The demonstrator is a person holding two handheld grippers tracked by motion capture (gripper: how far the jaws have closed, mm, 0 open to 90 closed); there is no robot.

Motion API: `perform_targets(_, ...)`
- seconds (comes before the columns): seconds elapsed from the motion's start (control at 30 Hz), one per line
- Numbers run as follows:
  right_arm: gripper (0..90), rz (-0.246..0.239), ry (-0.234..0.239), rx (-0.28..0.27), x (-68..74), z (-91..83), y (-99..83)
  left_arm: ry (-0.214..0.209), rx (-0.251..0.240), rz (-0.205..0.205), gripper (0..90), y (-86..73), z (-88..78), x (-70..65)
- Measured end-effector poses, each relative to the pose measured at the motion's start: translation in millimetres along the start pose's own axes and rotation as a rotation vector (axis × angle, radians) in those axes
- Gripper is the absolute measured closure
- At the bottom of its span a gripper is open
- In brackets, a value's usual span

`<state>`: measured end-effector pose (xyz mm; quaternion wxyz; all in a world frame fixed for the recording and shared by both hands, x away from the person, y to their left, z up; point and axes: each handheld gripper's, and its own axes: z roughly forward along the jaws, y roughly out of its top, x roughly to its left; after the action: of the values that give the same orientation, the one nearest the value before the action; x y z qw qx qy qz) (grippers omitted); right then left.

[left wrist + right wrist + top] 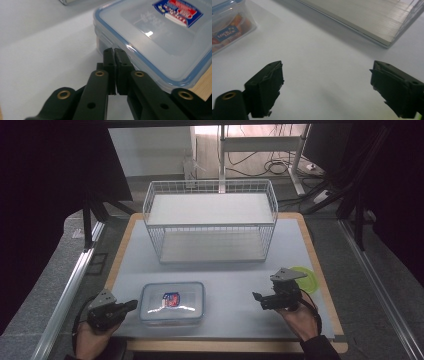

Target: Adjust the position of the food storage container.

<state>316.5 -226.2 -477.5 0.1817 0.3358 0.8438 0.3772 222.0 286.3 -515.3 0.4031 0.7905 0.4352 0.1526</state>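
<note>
A clear plastic food container (172, 303) with a blue-rimmed lid and a red and blue label lies near the table's front edge. My left gripper (133, 304) is just left of it. In the left gripper view its jaws (114, 51) are shut with nothing between them, the tips close beside the container (155, 37) wall; I cannot tell whether they touch it. My right gripper (259, 301) hovers over bare mat to the container's right, pointing left. The right gripper (326, 71) stands wide open and empty, with the container (227, 27) farther off.
A white wire basket (210, 220) with a flat shelf board stands at the back middle of the pale mat (235, 280); its lower corner (362, 20) is ahead of the right gripper. A green round lid (306, 279) lies just behind my right hand.
</note>
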Motion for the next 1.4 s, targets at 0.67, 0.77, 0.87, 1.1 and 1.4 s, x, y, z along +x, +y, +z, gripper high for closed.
perform_targets(0.67,0.0,-0.071,0.084,0.043,24.2,9.2,-0.7,-0.044,0.017,0.008,89.9,9.5,14.5,-12.2)
perform_targets(0.77,0.0,-0.067,0.106,0.049,27.9,9.9,-0.6,-0.065,0.019,0.020,89.8,13.4,19.7,-17.1)
perform_targets(0.87,0.0,-0.056,0.132,0.055,31.7,9.8,-0.7,-0.088,0.023,0.037,89.9,18.5,26.1,-24.2)
perform_targets(1.1,0.0,-0.078,0.182,0.082,45.9,13.0,-1.3,-0.103,0.022,0.052,89.8,27.5,37.2,-33.8)
perform_targets(1.4,59.9,-0.076,0.240,0.122,55.1,7.8,0.8,-0.141,0.023,0.056,89.9,32.1,44.6,-41.9)
